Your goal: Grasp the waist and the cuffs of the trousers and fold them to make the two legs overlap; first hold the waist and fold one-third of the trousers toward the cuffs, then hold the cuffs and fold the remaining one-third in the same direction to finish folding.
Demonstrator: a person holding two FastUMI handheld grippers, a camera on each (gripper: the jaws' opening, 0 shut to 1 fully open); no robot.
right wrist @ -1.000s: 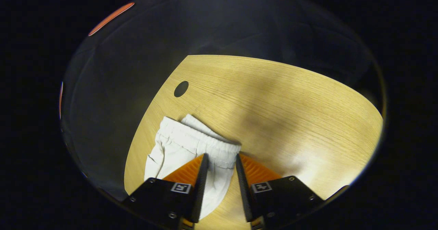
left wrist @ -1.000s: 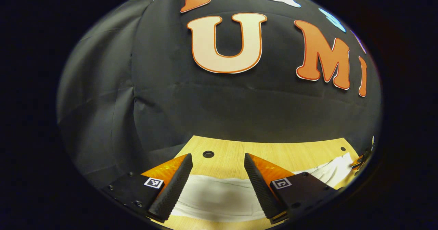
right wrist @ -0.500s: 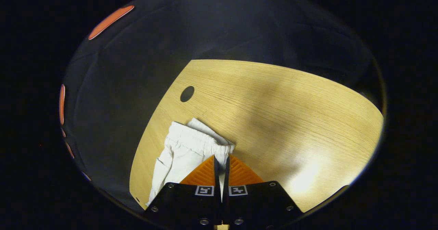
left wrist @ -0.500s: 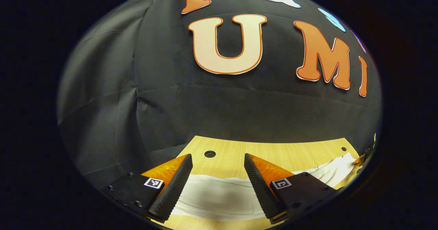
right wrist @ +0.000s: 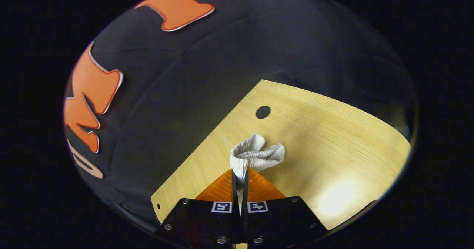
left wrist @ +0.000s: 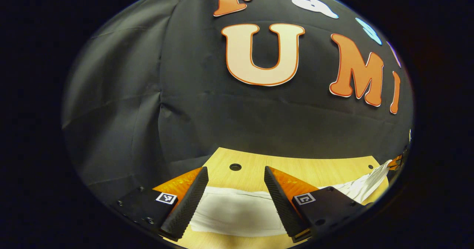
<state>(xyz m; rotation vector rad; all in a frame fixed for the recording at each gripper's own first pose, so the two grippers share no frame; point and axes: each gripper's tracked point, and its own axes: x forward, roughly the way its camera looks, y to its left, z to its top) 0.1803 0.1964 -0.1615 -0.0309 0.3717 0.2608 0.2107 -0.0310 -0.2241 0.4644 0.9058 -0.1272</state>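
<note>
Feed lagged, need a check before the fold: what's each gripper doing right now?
Left gripper: open, fingers apart over the white trousers on the table.
Right gripper: closed on the bunched waistband, lifted.

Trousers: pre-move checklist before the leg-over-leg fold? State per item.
1. Right gripper shut on the waistband: ok, cloth bunched above the fingertips.
2. Left gripper on the cuffs: not ok, jaws open, white cloth lying flat between the fingers.
3. Whether that cloth is the cuff end: cannot tell.
4. Waist end lifted off the table: ok, seen hanging at the right edge of the left gripper view.
5. Bare table beyond the trousers to fold onto: ok.
</note>
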